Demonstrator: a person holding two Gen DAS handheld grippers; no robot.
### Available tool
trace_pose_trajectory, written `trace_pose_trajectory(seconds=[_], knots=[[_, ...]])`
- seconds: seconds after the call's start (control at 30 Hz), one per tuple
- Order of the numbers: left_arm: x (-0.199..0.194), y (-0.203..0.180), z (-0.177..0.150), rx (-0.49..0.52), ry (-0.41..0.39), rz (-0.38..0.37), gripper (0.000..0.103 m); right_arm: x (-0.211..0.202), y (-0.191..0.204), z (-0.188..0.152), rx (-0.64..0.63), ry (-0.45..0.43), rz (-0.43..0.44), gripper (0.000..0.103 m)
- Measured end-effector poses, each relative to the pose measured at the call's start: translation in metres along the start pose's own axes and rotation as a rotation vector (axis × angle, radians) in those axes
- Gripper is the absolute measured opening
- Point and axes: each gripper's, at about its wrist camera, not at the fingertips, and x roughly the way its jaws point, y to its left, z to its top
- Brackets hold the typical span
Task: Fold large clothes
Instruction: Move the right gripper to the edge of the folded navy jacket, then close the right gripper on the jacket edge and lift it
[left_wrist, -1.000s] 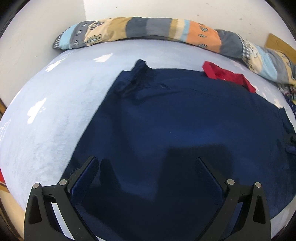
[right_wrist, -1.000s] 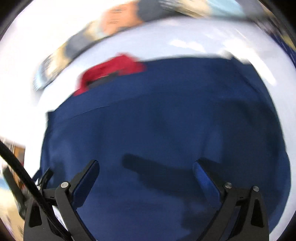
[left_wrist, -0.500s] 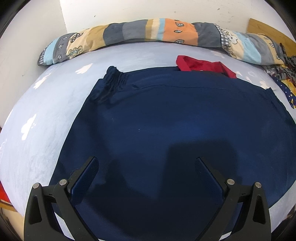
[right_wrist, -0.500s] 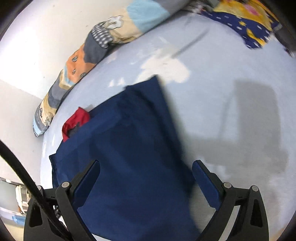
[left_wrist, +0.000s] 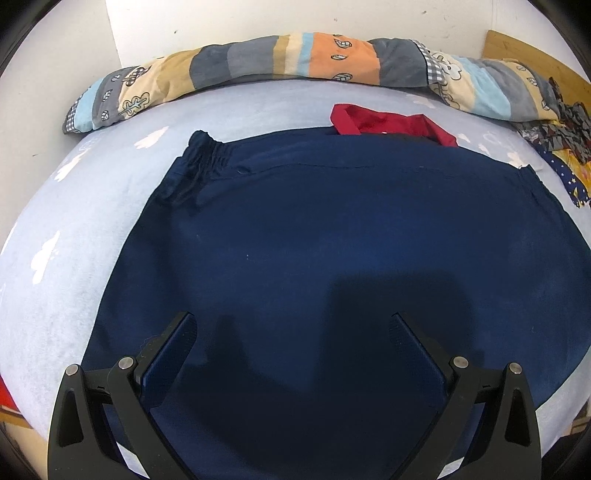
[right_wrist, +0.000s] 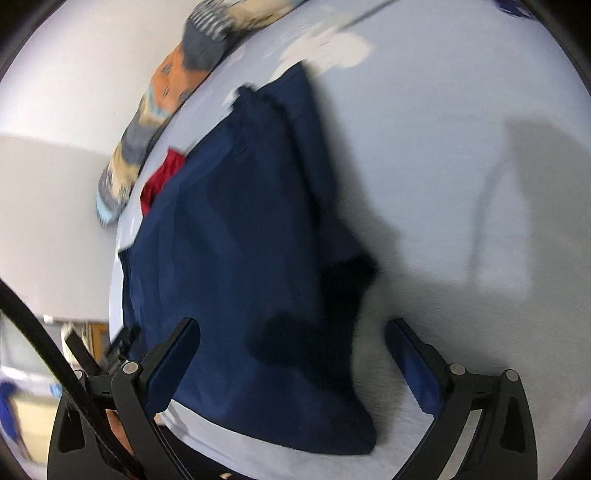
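A large navy garment (left_wrist: 332, 236) lies spread flat on the pale blue bed sheet (left_wrist: 66, 236), its elastic waistband (left_wrist: 201, 155) at the far left corner. My left gripper (left_wrist: 293, 336) is open and empty, hovering over the garment's near part. In the right wrist view the same garment (right_wrist: 240, 229) runs away from me, with its right edge and near corner (right_wrist: 354, 435) between my fingers. My right gripper (right_wrist: 291, 343) is open and empty above that edge.
A red garment (left_wrist: 391, 123) lies behind the navy one, partly under it. A striped patchwork quilt roll (left_wrist: 295, 59) lines the wall at the back. More patterned clothes (left_wrist: 554, 140) lie at the far right. The bed's near edge is close below both grippers.
The left view has shifted slightly, so the garment sits a little more to the right. The right gripper has swung right and turned, now over the garment's right edge and bare sheet.
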Motion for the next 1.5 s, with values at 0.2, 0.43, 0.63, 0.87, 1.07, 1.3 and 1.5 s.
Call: trace_pose_trajectory(seconds=[0.2, 0.43, 0.63, 0.87, 1.07, 1.3, 1.5], knots=[[0.001, 0.000, 0.000, 0.003, 0.000, -0.002, 0.103, 0.017, 0.020, 0.002, -0.175, 0.023, -0.009, 0.103], [0.001, -0.006, 0.001, 0.015, -0.004, -0.006, 0.103, 0.005, 0.061, -0.015, -0.402, 0.038, -0.041, 0.093], [0.002, -0.008, 0.001, 0.025, -0.002, -0.008, 0.103, 0.039, 0.049, -0.011, -0.371, 0.083, -0.088, 0.093], [0.001, -0.009, 0.003, 0.011, -0.015, -0.012, 0.103, 0.020, 0.075, -0.011, -0.337, -0.037, -0.007, 0.053], [0.000, -0.033, 0.008, 0.020, -0.034, -0.056, 0.103, -0.024, 0.111, -0.026, -0.327, -0.177, 0.077, 0.022], [0.020, -0.065, 0.001, 0.124, 0.006, 0.047, 0.103, -0.036, 0.158, -0.049, -0.303, -0.236, 0.243, 0.021], [0.006, -0.062, 0.004, 0.135, -0.110, 0.144, 0.103, -0.034, 0.175, -0.048, -0.184, -0.237, 0.379, 0.021]])
